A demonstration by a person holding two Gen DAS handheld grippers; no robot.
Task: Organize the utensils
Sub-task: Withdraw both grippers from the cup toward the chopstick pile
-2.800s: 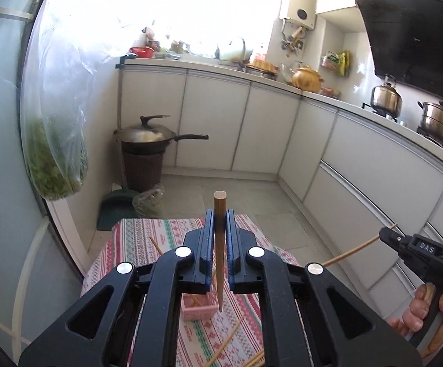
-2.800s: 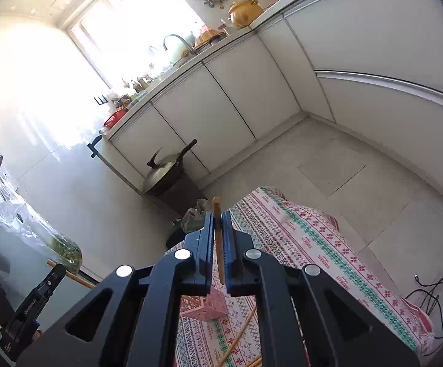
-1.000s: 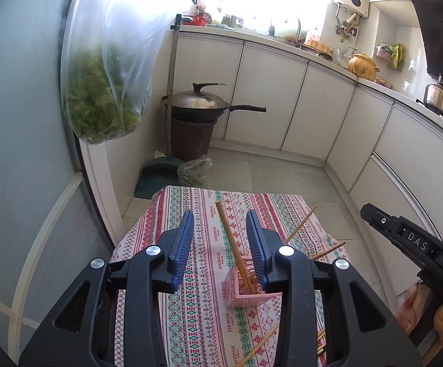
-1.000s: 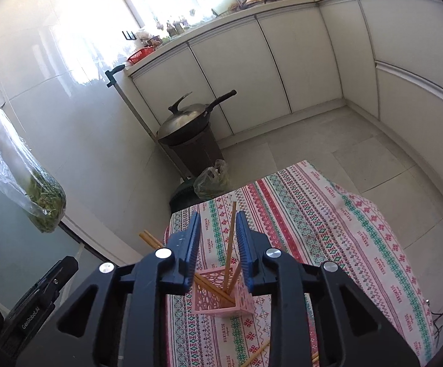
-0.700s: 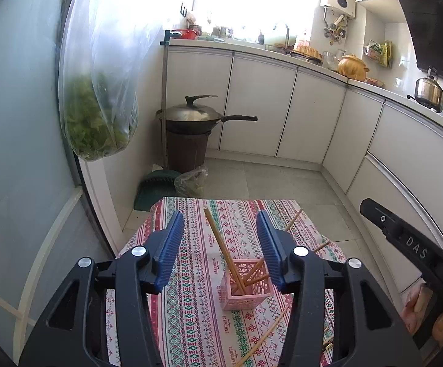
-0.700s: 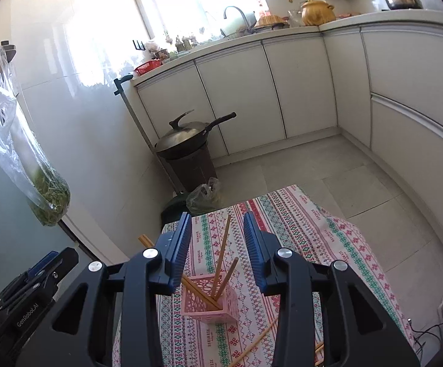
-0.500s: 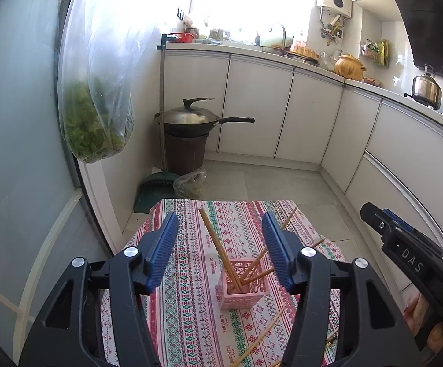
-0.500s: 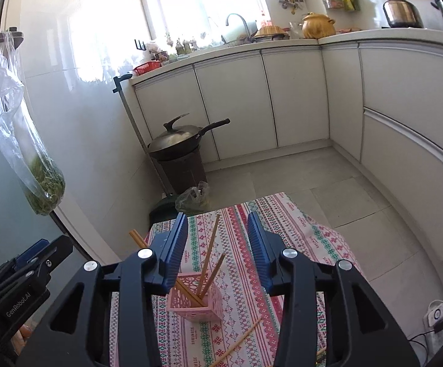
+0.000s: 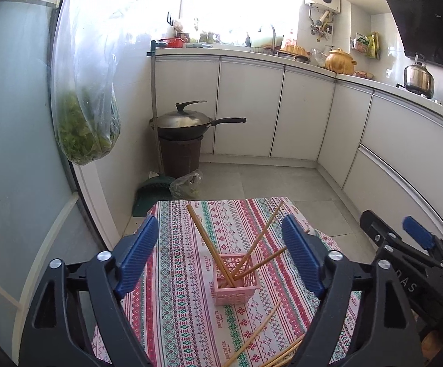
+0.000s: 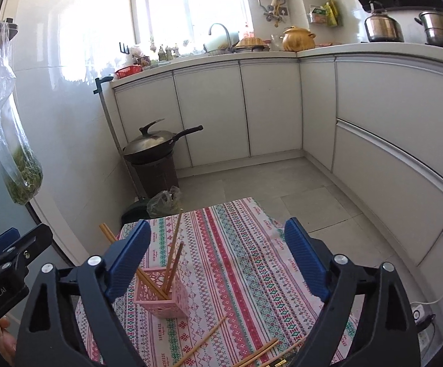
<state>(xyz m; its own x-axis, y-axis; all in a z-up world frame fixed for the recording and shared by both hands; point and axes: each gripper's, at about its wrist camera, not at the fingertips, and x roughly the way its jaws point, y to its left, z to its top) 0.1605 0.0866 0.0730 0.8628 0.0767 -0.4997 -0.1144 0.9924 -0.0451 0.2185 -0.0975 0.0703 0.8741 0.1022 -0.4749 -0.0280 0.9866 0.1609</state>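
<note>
White kitchen cabinets [image 9: 300, 116] wrap around a grey tiled floor, with one lidded dark wok [image 9: 181, 120] resting on a brown bin. Nearer, one desk under a red, green and white patterned cloth [image 9: 175, 299] carries one pink square plastic lattice holder [image 9: 236, 281] with four wooden chopsticks [image 9: 204, 238] leaning in it; at least three more loose chopsticks [image 9: 256, 335] lie on the cloth at its near edge. Both the left tongs [image 9: 223, 255] and the right tongs [image 10: 218, 258] are spreading wider, released, nothing between the blue pads, above and short of the holder.
</note>
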